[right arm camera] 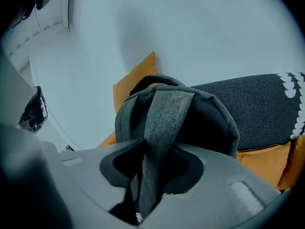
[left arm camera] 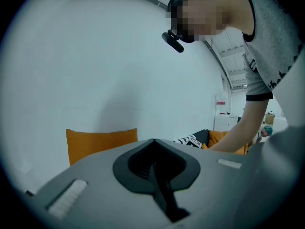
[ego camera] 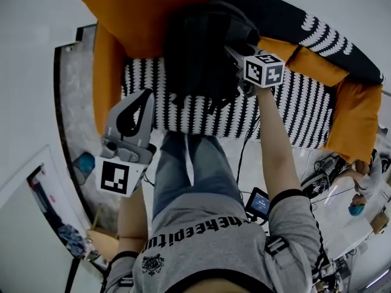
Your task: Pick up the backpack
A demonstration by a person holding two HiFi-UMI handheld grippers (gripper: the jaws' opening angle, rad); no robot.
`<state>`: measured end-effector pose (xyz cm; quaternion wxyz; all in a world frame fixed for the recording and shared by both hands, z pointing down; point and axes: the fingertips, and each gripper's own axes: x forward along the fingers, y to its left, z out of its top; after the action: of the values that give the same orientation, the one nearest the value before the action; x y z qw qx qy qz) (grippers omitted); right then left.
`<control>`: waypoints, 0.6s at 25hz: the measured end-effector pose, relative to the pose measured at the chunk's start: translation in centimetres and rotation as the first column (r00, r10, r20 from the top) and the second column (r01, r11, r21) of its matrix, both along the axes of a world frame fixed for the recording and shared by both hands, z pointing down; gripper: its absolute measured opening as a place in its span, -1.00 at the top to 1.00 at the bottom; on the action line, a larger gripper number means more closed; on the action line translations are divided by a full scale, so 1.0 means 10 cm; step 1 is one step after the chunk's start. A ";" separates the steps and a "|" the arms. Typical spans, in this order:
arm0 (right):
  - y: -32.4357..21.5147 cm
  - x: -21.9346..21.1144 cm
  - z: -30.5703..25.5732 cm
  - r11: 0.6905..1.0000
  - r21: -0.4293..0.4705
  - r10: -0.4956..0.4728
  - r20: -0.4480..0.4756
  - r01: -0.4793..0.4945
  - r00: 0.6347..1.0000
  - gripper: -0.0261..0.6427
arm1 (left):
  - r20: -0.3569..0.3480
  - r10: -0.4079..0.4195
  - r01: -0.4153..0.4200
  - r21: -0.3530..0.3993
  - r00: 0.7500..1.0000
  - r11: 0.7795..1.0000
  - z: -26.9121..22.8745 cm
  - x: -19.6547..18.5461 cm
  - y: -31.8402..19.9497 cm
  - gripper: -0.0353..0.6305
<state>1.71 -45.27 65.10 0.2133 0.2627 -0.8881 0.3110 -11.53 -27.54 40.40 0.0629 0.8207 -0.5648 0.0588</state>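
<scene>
A: Where's the backpack (ego camera: 198, 54)?
B: Standing on the sofa (ego camera: 293, 102), on the black-and-white patterned cover, with orange cushions (ego camera: 146, 11) around it. It's so dark I can't make out any pockets or zips.
A: And the right gripper (right arm camera: 153, 151)?
B: Its jaws pinch the grey top strap (right arm camera: 164, 113). The strap's lower end disappears between them.
A: The left gripper (ego camera: 142, 102)?
B: Off to the side, above the speckled floor (ego camera: 76, 108). Jaws pressed together, nothing in them.
A: The room?
B: Plain white wall (left arm camera: 95, 56) behind the sofa. There are cables and a small lit screen (ego camera: 258, 203) near the person's leg.
A: Any writing?
B: Lettering across the person's grey shirt (ego camera: 208, 237), but it's upside down and I can't read it properly.
</scene>
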 end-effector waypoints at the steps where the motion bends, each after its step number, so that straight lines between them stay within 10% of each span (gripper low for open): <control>1: 0.02 -0.01 -0.04 1.000 -0.001 0.007 0.006 -0.007 1.000 0.62 | 0.001 0.003 -0.003 0.001 1.000 1.000 -0.01 0.00 0.01 0.85; 15: 0.27 -0.08 -0.94 0.984 0.155 0.058 0.179 -0.087 0.982 0.84 | 0.024 0.025 -0.027 0.059 0.999 0.998 -0.26 -0.01 0.18 0.85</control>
<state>0.91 -42.58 55.71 0.1014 0.2833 -0.9156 0.2668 -11.63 -25.78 37.78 0.0312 0.8288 -0.5562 0.0526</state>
